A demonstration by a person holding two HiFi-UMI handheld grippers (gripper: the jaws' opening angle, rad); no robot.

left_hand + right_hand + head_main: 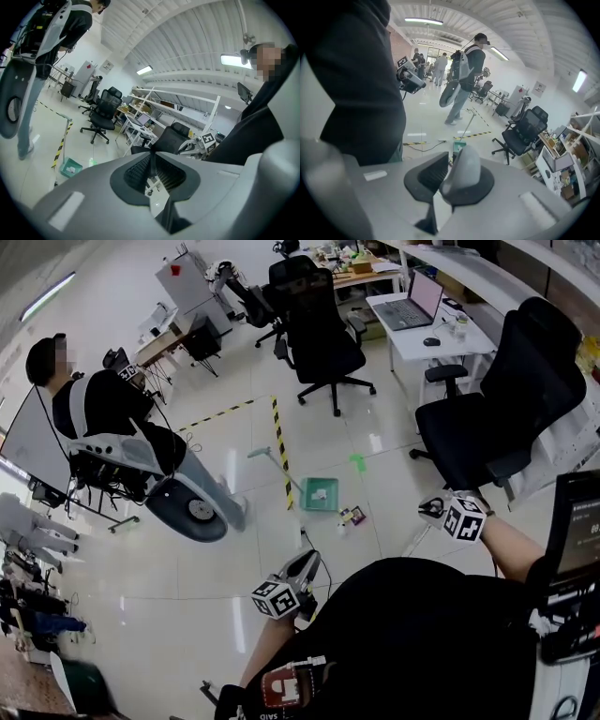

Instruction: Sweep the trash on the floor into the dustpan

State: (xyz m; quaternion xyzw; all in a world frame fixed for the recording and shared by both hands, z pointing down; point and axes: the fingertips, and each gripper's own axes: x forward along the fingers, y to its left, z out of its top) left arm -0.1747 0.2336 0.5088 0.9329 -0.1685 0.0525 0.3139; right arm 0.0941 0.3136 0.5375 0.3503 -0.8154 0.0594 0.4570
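Green dustpan (320, 493) lies beside the striped tape (279, 442). Well short of the dustpan, left gripper (152, 155) and right gripper (456, 153) each hold their fingers pressed together, gripping nothing. Trash (352, 516) sits just beside the dustpan.

Left gripper (152, 161): shell matt grey plastic, smooth; pads (138, 172) black, ribbed, rubbery look.
Right gripper (451, 164): same matt grey shell, finger back smooth with faint sheen; pad (432, 174) black, ribbed.
Marker cube (275, 598) behind left claw: flat matt black-and-white print.
Floor (187, 559) below and ahead of both claws: pale tile, high gloss, mirrors ceiling lights.
Dustpan (330, 506) ahead of claws: teal plastic, smooth; crumpled white paper (320, 493) inside.
Office chair (323, 343) far ahead: black cloth, matt.
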